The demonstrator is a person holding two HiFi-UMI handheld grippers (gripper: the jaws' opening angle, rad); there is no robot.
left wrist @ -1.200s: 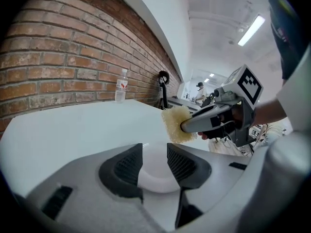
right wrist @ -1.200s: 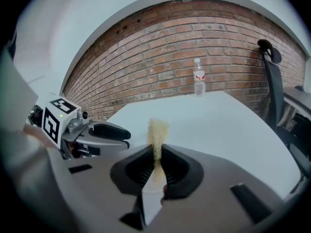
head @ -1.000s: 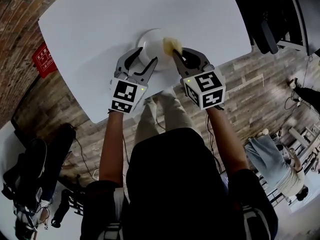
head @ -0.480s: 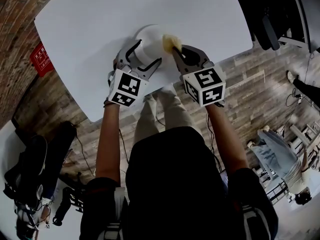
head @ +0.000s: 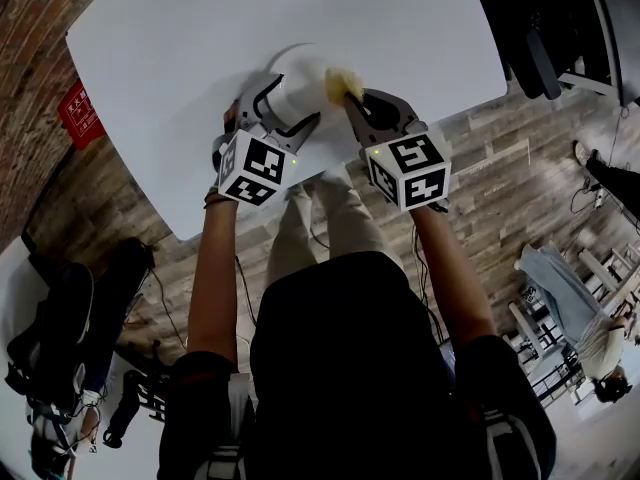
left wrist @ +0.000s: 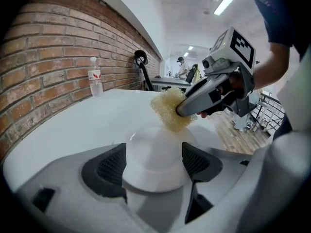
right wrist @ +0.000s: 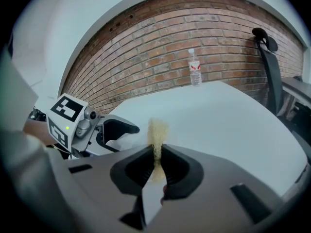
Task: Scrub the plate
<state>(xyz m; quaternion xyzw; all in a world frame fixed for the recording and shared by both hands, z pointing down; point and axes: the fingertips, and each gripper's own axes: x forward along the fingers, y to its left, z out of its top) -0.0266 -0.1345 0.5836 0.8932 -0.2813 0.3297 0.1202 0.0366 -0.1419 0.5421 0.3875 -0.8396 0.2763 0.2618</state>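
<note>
On the white tabletop (head: 180, 58), the white plate (head: 292, 86) sat close to the near edge, about midway along it, as a person leaned over it with a gripper in each hand. The plate looked free to skid. The left gripper (head: 290, 103) had just been opening its jaws, and they stood wide to either side of the plate, which lay between them with no pad visibly pressing on it. A firm stroke could push the unbraced plate across the smooth surface, or toward the near edge and off it. The right gripper (head: 350, 103) was clamped tight on a yellow sponge (head: 340, 82), which met the plate's rim on the side toward the tabletop's right edge. Pinched thinly, the sponge might fold or slip out under pressure, leaving hard jaw tips to scrape the plate. Both forearms reached forward side by side from the body, and both grippers angled downward. The left straddled the plate from the near side, the right tilted in beside it, and the marker cubes faced up.
</note>
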